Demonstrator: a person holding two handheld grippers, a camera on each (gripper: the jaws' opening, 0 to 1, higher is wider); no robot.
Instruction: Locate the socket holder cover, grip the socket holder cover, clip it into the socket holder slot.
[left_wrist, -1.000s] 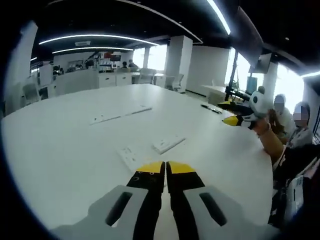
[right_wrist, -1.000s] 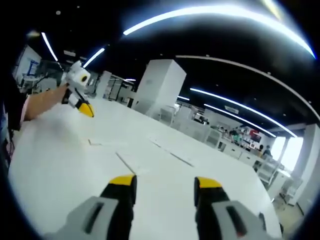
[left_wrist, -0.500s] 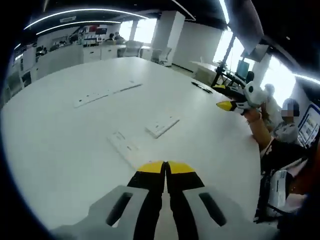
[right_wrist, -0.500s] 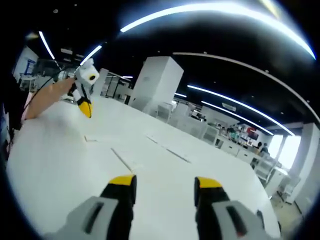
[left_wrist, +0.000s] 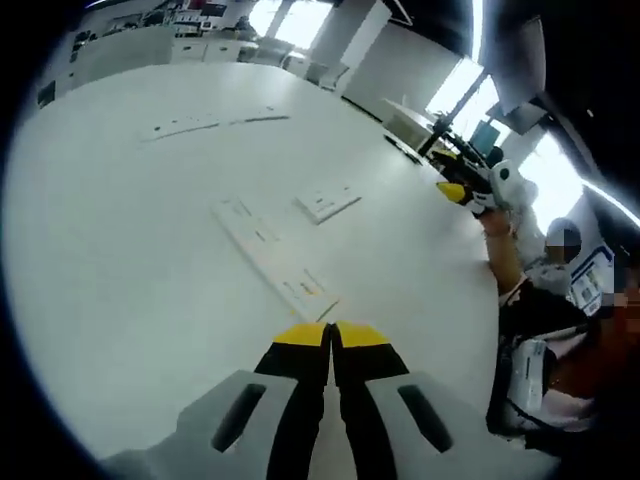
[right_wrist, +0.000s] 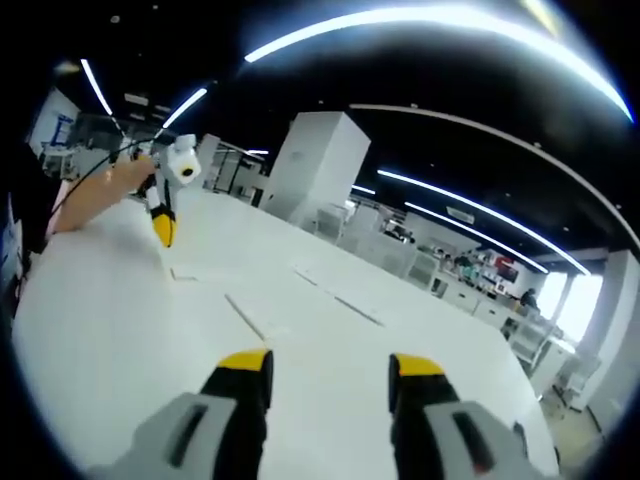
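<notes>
Left gripper view: the left gripper (left_wrist: 329, 338) has its jaws pressed together, holding nothing. Just beyond lies the long socket holder (left_wrist: 272, 258), with the small socket holder cover (left_wrist: 327, 202) farther right, apart. The right gripper (right_wrist: 330, 367) gapes wide, empty. Gripping and clipping seem not yet begun. The white table (left_wrist: 120, 260) spans a bright open office.

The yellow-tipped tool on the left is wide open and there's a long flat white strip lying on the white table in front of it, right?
Not quite. In the left gripper view, the yellow-tipped left tool is shut, its tips together. The rest is right: the long flat white strip lies on the white table just ahead of it.
</notes>
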